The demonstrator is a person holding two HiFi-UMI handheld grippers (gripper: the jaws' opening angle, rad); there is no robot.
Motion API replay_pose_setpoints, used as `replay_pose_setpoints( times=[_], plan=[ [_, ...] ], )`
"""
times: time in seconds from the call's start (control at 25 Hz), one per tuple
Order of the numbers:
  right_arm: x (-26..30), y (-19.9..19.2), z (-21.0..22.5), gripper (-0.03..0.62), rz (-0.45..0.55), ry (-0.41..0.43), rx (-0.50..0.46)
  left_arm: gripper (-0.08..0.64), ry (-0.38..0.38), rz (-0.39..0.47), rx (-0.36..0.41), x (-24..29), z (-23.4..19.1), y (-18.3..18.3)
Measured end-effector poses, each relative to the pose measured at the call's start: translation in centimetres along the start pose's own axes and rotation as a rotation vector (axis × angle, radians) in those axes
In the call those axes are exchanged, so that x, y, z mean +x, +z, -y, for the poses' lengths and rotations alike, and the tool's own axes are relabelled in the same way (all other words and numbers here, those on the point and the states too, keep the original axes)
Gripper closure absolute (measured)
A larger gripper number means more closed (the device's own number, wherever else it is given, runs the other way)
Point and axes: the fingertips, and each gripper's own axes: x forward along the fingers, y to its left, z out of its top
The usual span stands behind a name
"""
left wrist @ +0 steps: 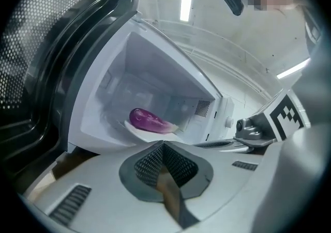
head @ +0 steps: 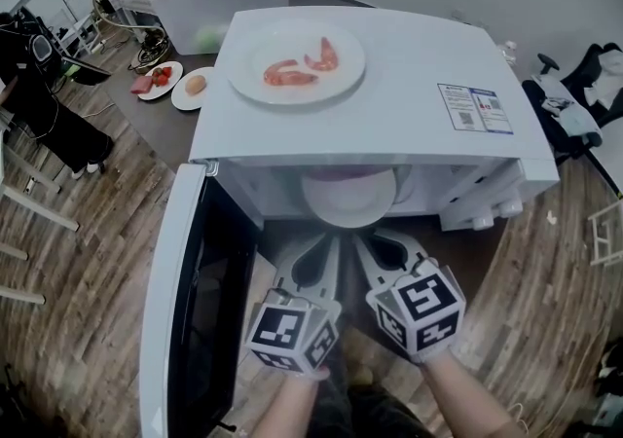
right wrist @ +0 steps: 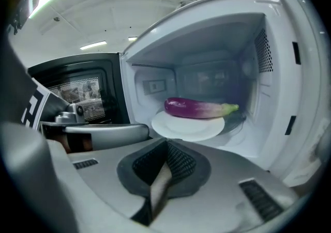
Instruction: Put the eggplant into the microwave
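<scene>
Right hand-held gripper [right wrist: 165, 146]: hanging just outside the microwave's opening, jaws clenched together with nothing between them.
Left hand-held gripper [left wrist: 163, 148]: sitting just beside the right one, likewise clenched on nothing, pointing into the cavity from the door side.
Eggplant [right wrist: 199, 107]: lying on its side inside the microwave, resting along the far edge of a white plate [right wrist: 189, 127], its green stem pointing toward the right wall.
Plate's place: sitting near the front edge of the cavity floor (likely because it is the easiest spot to reach).
Microwave [head: 409, 66]: standing with its door [head: 190, 310] swinging wide open at the left, which is leaving the opening free for both tools.
On the microwave's top: a second plate [head: 241, 71] is carrying shrimp [head: 290, 74] near the back left corner, well apart from the work.
Judgement: the eggplant is already sitting inside, so the placing looks done; the empty, closed jaws are suggesting a release, and the open door is probably what is waiting to be dealt with.
</scene>
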Motion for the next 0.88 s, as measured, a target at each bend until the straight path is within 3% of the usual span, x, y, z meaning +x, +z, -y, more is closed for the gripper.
replay_pose_setpoints(
  times=[0.88],
  plan=[
    [2.3,0.6,1.1,0.591,0.005,-0.013,-0.024,0.560,-0.006,0.008,-0.010,2.5,-0.4,0.1]
  ],
)
